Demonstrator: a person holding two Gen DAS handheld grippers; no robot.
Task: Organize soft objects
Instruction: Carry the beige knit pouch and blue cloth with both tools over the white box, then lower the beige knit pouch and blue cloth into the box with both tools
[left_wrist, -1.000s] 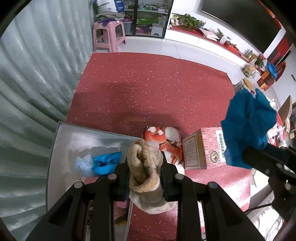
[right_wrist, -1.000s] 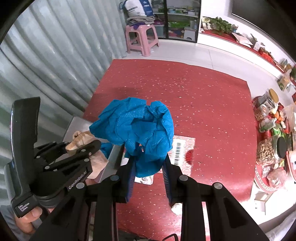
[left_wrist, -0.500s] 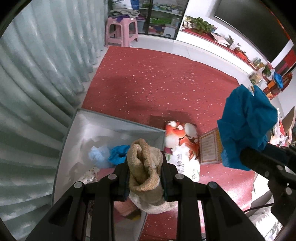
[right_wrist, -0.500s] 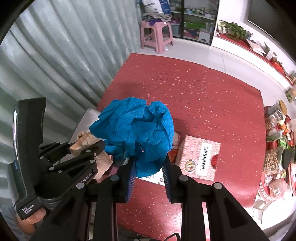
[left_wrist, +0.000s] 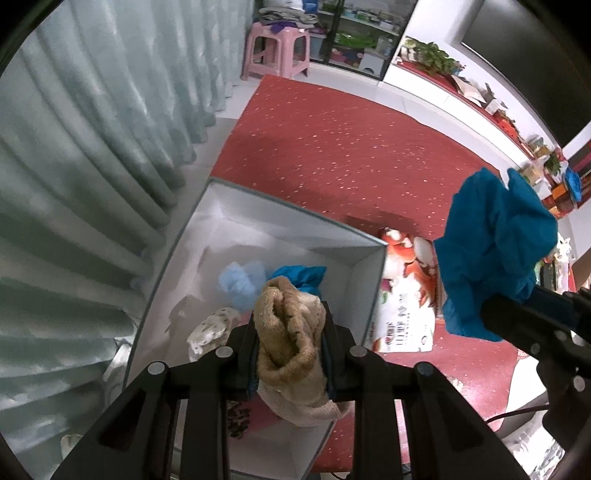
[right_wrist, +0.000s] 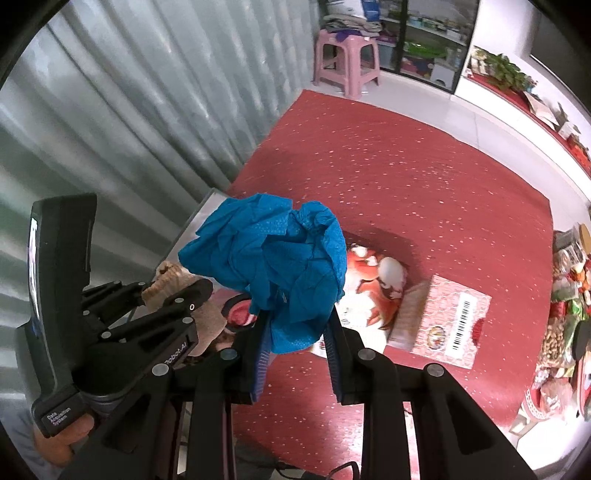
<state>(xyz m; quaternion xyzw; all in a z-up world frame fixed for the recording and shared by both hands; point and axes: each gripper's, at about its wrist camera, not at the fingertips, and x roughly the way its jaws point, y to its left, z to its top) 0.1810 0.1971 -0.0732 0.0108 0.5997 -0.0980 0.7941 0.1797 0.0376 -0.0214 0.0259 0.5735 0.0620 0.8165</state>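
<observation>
My left gripper (left_wrist: 290, 350) is shut on a tan knitted cloth (left_wrist: 291, 343) and holds it above the open grey box (left_wrist: 295, 225) at the table's left edge. The box holds a light blue puff (left_wrist: 240, 280), a blue cloth (left_wrist: 303, 275) and a spotted cream cloth (left_wrist: 212, 328). My right gripper (right_wrist: 295, 343) is shut on a crumpled blue cloth (right_wrist: 273, 262), held above the red table, right of the box. That blue cloth also shows in the left wrist view (left_wrist: 491, 251). The left gripper shows at the left of the right wrist view (right_wrist: 173, 291).
A red-and-white snack bag (right_wrist: 373, 291) and a pink carton with a barcode (right_wrist: 450, 325) lie on the red table (right_wrist: 424, 177) next to the box. Curtains (left_wrist: 92, 129) hang at the left. Jars and snacks (right_wrist: 565, 295) crowd the right edge. A pink stool (right_wrist: 347, 62) stands beyond.
Both grippers have moved left, still gripping their cloths. The left gripper went from the box's right rim to above the box's inside.
</observation>
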